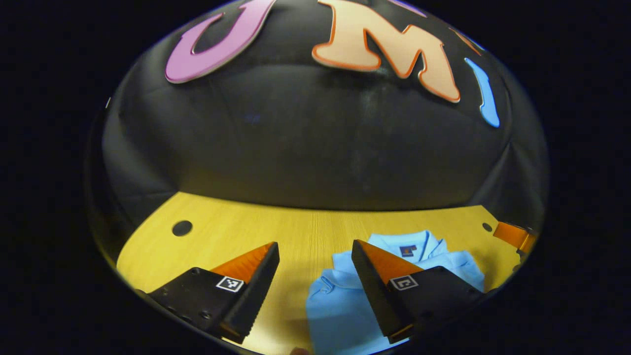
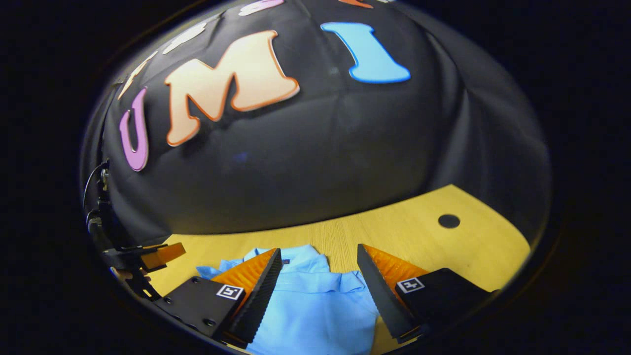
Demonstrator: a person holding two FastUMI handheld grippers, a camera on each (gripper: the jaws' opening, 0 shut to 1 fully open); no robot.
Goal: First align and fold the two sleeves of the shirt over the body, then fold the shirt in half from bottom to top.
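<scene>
A light blue shirt [image 1: 340,305] lies on the yellow wooden table [image 1: 305,231], collar toward the booth wall, its sides folded inward. My left gripper [image 1: 315,256] hovers open over the shirt's left edge, its right finger above the cloth and its left finger above bare wood. In the right gripper view the same shirt [image 2: 315,305] spreads between and below the fingers of my right gripper [image 2: 319,259], which is open and holds nothing. The other gripper [image 2: 157,256] shows at the far left of that view. At the far right edge of the left gripper view sits the right gripper [image 1: 515,235].
The black booth wall [image 1: 315,148] rises just behind the table's far edge. Round dark holes mark the tabletop: one at the left [image 1: 182,228] and one small at the right [image 1: 487,227] in the left gripper view, another [image 2: 448,221] in the right gripper view.
</scene>
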